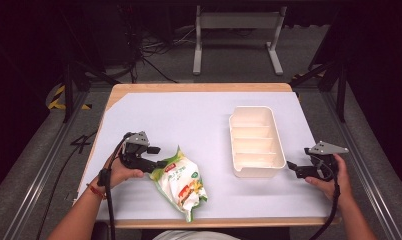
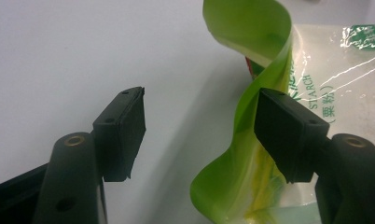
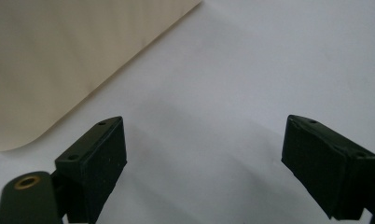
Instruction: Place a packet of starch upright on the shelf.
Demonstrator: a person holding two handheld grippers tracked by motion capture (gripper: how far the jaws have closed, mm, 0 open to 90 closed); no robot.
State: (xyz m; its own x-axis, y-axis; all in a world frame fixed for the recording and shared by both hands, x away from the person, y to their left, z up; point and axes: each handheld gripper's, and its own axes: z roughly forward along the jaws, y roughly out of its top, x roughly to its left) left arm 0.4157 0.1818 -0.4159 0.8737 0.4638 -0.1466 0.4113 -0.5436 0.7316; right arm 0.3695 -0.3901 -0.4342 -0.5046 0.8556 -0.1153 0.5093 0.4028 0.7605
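Note:
A green and white snack bag (image 1: 181,182) lies near the table's front edge, left of centre. My left gripper (image 1: 157,156) is at the bag's upper left corner, jaws open. In the left gripper view the bag's curled green edge (image 2: 267,42) rises between the jaws of my left gripper (image 2: 202,133), close against the right pad (image 2: 288,135). A cream tray (image 1: 237,172) with several compartments stands right of centre. My right gripper (image 1: 293,168) rests open just right of the tray's near corner. In the right gripper view the right gripper (image 3: 204,163) holds nothing, with the tray wall (image 3: 59,60) at upper left.
A white sheet (image 1: 189,120) covers the wooden table, bare across the back and middle. A metal frame stand (image 1: 236,35) is on the floor beyond the table. Cables trail from both grippers toward the front edge.

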